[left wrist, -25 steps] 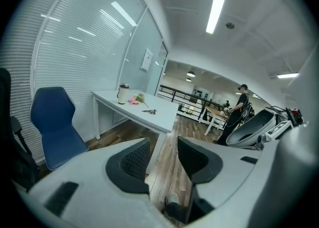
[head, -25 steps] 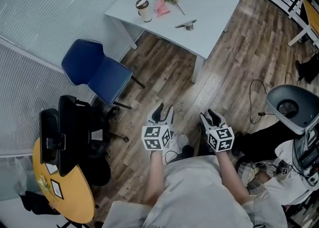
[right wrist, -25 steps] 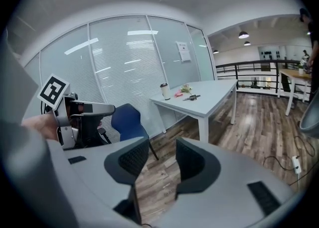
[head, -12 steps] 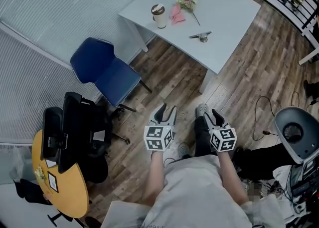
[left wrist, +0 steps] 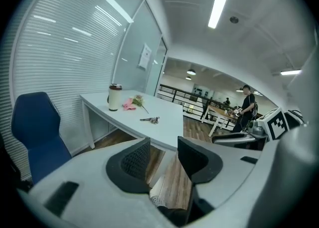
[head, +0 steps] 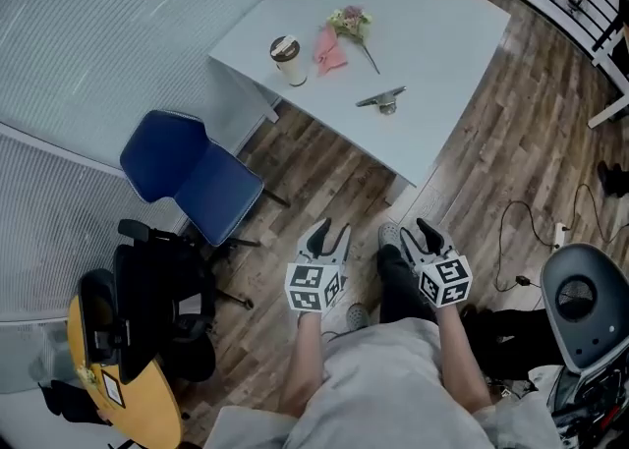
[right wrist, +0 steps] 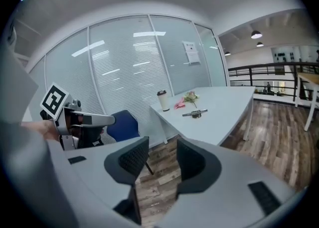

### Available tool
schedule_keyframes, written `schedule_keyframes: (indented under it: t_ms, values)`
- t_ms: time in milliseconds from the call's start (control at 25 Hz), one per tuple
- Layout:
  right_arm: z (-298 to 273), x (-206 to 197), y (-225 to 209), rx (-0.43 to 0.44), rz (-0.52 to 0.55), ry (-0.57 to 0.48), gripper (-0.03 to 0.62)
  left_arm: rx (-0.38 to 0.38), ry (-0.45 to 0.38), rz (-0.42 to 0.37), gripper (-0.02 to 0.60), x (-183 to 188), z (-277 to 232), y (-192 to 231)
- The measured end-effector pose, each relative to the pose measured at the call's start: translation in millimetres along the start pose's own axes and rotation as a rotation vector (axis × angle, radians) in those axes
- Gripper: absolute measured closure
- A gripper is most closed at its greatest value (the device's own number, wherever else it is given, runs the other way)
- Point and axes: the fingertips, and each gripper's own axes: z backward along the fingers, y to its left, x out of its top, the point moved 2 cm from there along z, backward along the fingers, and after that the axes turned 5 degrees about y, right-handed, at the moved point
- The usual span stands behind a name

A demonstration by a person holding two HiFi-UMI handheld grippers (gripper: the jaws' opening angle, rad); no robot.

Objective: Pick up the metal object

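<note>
Silvery and small, the metal object [head: 381,98] is lying flat on the pale bench [head: 437,29], a little in from the long edge that is facing the person and nearer that edge's right-hand corner than its left one. A lidded cup [head: 287,47], a pink item [head: 329,52] and a flower sprig [head: 350,21] are sitting further along the same edge toward the left corner, all apart from the metal object. The left hand-held gripper [head: 329,233] and the right hand-held gripper [head: 425,233] are hovering side by side over the wooden floor [head: 334,167], in front of the person and well short of the bench. Both are pointing toward the bench, with the metal object well apart from either one, ahead and between their lines. Each hand-held gripper is showing its jaws standing apart with only floor visible in the gap, gripping nothing. A blue chair [head: 187,167] is standing on the floor near the bench's left corner.
</note>
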Motion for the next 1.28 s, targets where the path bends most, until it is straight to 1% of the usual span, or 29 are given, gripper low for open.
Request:
schedule_keyframes:
  t_ms: [120,240,360,400,440,480,600,760,840,960,1160,1280]
  values:
    - [-17.6,26.1,-19.9,0.037,0.054,0.000,0.439,-0.027,0.031,-0.017,0.422,10.5,-30.3,-0.9]
    - [-37.5,57.8,-43.4,0.067,0.086,-0.018,0.439,-0.034,0.056,-0.018,0.422,25.3,-61.0,3.1]
    - [-57.8,89.5,-66.7,0.093,0.116,-0.040,0.439,-0.038,0.063,-0.025,0.422,46.9,-92.1,6.8]
    - [-64.3,98.8,-72.2,0.117,0.123,-0.046,0.439,-0.038,0.063,-0.030,0.422,54.8,-102.0,7.9]
    - [-70.7,107.6,-76.8,0.148,0.131,-0.052,0.418,-0.036,0.063,-0.036,0.422,63.0,-111.6,9.1]
    - [-77.0,115.9,-81.3,0.177,0.141,-0.057,0.413,-0.033,0.063,-0.044,0.422,71.3,-121.0,10.4]
    - [-94.9,135.3,-97.4,0.228,0.189,-0.056,0.413,-0.025,0.060,-0.054,0.422,93.2,-147.5,14.1]
    - [-118.8,149.6,-123.4,0.278,0.234,-0.039,0.413,-0.021,0.061,-0.043,0.422,105.5,-182.7,19.3]
    - [-131.3,153.7,-133.7,0.301,0.265,-0.033,0.412,-0.012,0.072,-0.042,0.422,106.8,-198.1,25.5]
    - [-147.7,160.2,-148.8,0.331,0.300,-0.036,0.399,0.002,0.092,-0.020,0.422,104.7,-217.9,35.8]
    - [-179.5,167.2,-174.7,0.348,0.331,-0.038,0.398,0.023,0.087,0.030,0.422,102.0,-251.9,54.6]
    - [-199.8,163.6,-186.6,0.358,0.334,-0.030,0.398,0.028,0.091,0.033,0.422,99.0,-273.1,59.3]
